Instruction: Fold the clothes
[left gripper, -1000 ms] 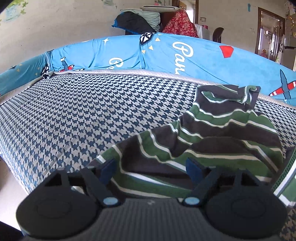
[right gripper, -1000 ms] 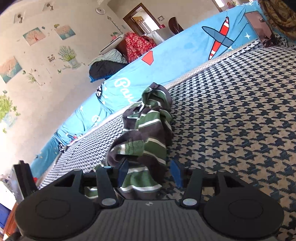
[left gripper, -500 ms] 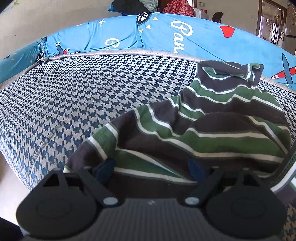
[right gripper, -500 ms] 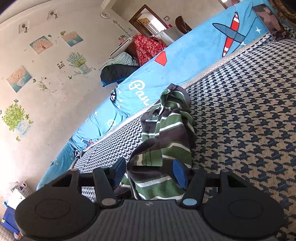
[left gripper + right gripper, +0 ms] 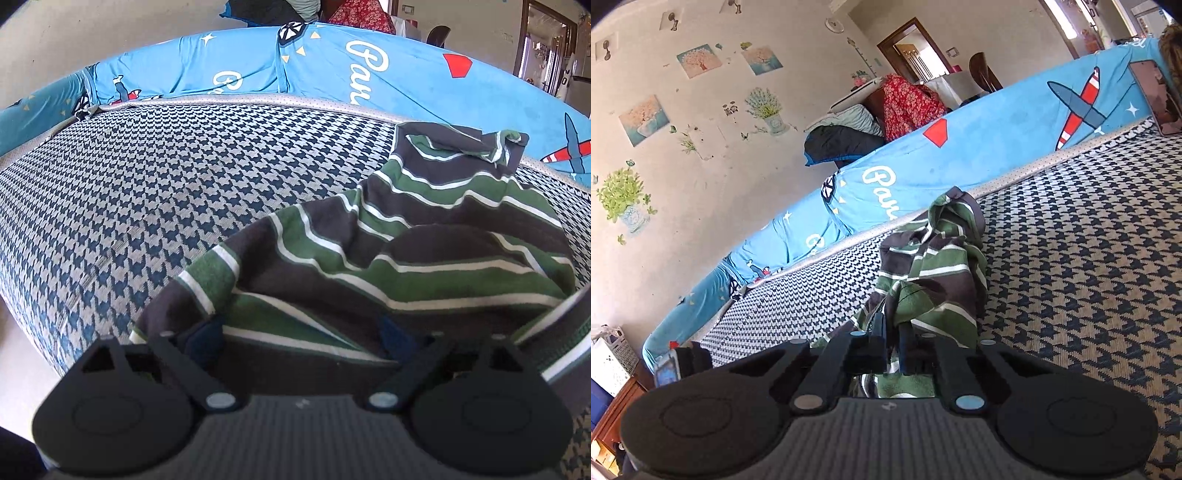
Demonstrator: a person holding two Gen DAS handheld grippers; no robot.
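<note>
Right gripper point(image 5: 893, 341) pinches the shirt point(image 5: 934, 269) hem; left gripper point(image 5: 301, 338) – jaws opening, hem between them – must close before lifting. The shirt lies bunched on the mattress point(image 5: 147, 192), near its blue-covered far edge.

Two fisheye cameras, one behind each gripper, both low over the same bed.

The left view looks steeply down past its wide-set fingers point(image 5: 207, 338), so close that the striped shirt point(image 5: 424, 236) fills its lower right, with the checked mattress point(image 5: 147, 192) running off to the blue blanket point(image 5: 406, 77) at the far edge. The right view sits nearly level and rolled to one side, facing along the shirt point(image 5: 934, 266) toward the wall with flower stickers point(image 5: 701, 110). Both share the shirt, the mattress point(image 5: 1089, 258), the blanket point(image 5: 997, 125) and the far doorway point(image 5: 912, 51).
</note>
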